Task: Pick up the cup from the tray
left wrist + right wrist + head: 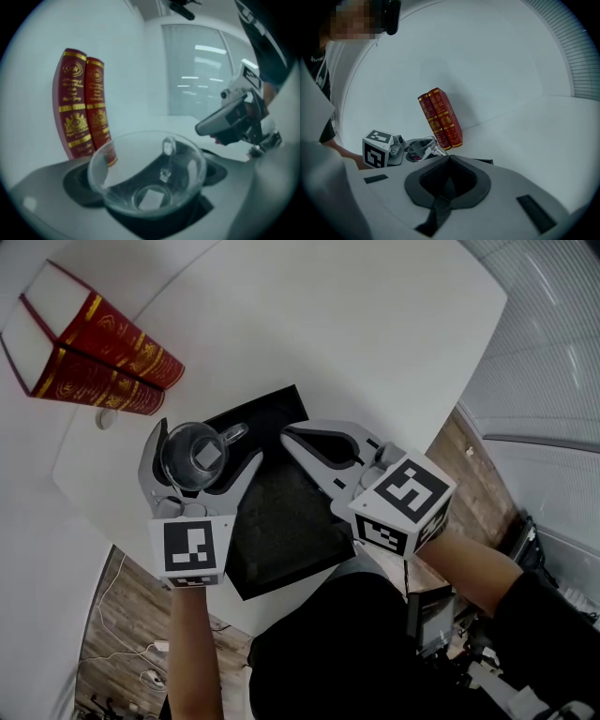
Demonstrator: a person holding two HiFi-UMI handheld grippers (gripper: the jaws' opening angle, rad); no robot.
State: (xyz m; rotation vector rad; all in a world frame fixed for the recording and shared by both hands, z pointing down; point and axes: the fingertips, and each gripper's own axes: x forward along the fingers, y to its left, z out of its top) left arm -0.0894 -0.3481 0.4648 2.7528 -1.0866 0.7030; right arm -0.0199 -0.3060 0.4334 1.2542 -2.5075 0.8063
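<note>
1. Nearest the camera, the person's bare forearms (192, 652) reach forward over a wooden floor (122, 624), one gripper in each hand.
2. The left gripper (204, 451) and the right gripper (289, 435) each carry a cube with black-and-white square markers at the near end. The left cube (192, 547) sits over the table's near edge and the right cube (403, 502) just off the tray's right side.
3. A black tray (281, 521) lies on the white table (356, 324) between the two grippers, close to the table's near edge.
4. The right gripper reaches out above the tray's far half. Its jaws are pressed together at the tips with nothing between them.
5. The left gripper's jaws are clamped on the clear glass cup (190, 463), one jaw on each side of the bowl.
6. The cup is upright and empty, at the tray's far left corner, partly past the tray's edge. The left gripper view shows dark tray below it. Whether its base touches the tray cannot be told.
7. The cup's handle (234, 434) sticks out on the side toward the right gripper, whose tips are near it but apart.
8. Beyond the cup, two red books (98, 357) with gold print stand upright, side by side and touching, well apart from the tray.
</note>
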